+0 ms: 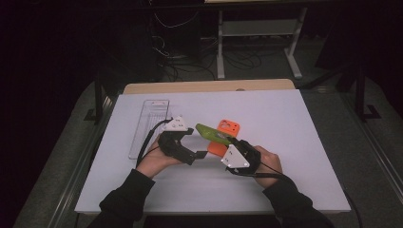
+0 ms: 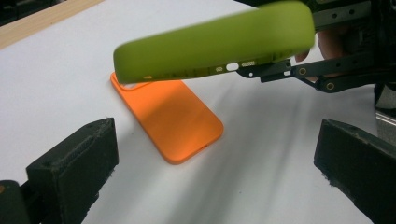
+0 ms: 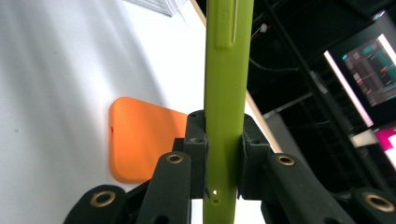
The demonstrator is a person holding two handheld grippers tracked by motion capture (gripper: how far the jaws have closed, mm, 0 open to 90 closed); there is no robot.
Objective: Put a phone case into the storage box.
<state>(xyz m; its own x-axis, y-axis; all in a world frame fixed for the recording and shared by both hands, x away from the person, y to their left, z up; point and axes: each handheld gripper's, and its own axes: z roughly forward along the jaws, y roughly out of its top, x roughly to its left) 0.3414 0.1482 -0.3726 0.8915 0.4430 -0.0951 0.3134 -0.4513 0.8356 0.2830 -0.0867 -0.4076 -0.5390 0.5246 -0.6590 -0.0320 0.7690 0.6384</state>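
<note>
The right gripper (image 1: 227, 142) has its jaws closed on the green case (image 3: 227, 93) — clamped on edge between both pads and lifted clear of the table (image 1: 285, 118). The left gripper (image 1: 202, 153) hangs beside it with jaws wide apart, nothing between them. Under the green case the orange case (image 2: 170, 116) lies flat on the table. Farther left — a clear tray (image 1: 147, 123), well apart.

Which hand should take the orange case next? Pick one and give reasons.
Left. The left gripper is open and faces the orange case lying flat on the table; the right gripper is clamped on the green case.
</note>
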